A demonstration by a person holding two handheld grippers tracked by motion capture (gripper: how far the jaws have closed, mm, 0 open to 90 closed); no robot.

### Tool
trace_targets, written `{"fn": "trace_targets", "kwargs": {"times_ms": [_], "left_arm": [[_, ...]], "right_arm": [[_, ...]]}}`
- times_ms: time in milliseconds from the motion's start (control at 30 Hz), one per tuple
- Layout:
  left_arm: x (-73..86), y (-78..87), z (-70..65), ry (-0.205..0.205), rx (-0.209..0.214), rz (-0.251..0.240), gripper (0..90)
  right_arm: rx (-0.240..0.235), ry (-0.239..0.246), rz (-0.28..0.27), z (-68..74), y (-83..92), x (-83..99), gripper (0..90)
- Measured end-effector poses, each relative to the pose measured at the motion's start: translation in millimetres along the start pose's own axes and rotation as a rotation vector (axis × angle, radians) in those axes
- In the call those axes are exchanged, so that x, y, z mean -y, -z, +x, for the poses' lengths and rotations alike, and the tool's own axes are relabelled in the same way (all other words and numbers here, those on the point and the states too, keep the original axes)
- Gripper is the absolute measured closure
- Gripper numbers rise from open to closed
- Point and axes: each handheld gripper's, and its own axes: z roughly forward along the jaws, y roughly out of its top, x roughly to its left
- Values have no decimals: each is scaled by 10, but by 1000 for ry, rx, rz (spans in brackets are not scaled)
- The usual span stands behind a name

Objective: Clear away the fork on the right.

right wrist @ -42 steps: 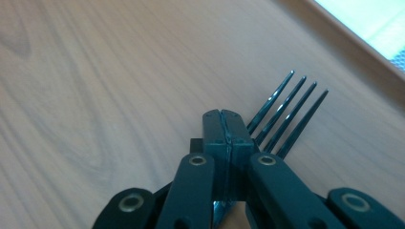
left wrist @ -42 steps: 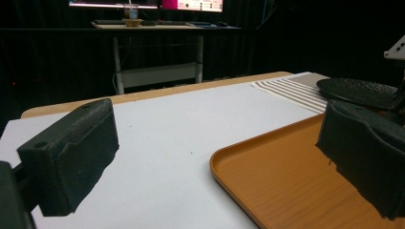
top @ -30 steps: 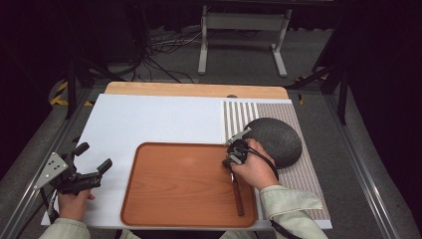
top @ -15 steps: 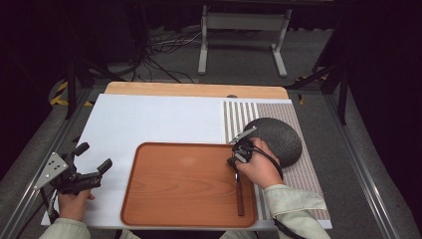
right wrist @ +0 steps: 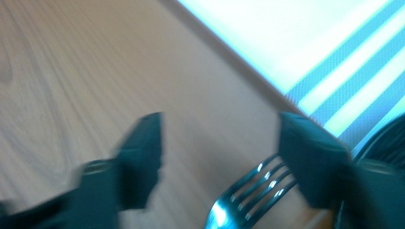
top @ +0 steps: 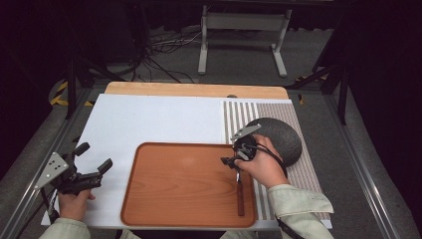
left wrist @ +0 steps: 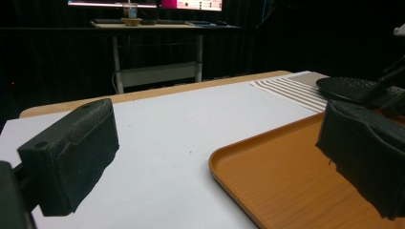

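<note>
Laid lengthwise on the right side of the wooden tray [top: 179, 189], rounded at the corners and warm with grain: a fork [top: 240, 191], dark-handled, its bright steel tines glinting just beside one pad in the right gripper view. Freshly let go, by the look of it; jaws of the right gripper [top: 233, 162] just spread apart, nothing pinched between them, so placement judged done. Alongside, a striped mat [top: 244, 117] under a dark speckled plate [top: 281, 137]. Parked on the smooth white board [top: 149, 119], left gripper [top: 94, 159] gaping, empty.
</note>
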Motion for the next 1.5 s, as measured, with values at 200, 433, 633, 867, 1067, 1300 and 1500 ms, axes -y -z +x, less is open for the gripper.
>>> {"fn": "trace_targets", "kwargs": {"times_ms": [200,433,633,867,1067,1300,1500], "left_arm": [[2,1,3,2,-3,0,11],[0,0,0,3,-2,-2,11],[1,0,0,4,-3,-2,11],[2,-3,-2,3,0,1,11],[1,-4,-5,3,0,3,11],[2,-4,-5,4,-2,1,11],[4,-6,-8,3,-2,3,11]], "right_arm": [[28,129,-82,36,180,-72,151],[32,142,-169,20,410,-40,146],[28,139,-266,-19,600,54,138],[39,132,-353,-99,765,244,126],[47,108,-425,-180,869,404,126],[58,96,-493,-257,962,648,117],[73,92,-525,-307,983,856,111]]}}
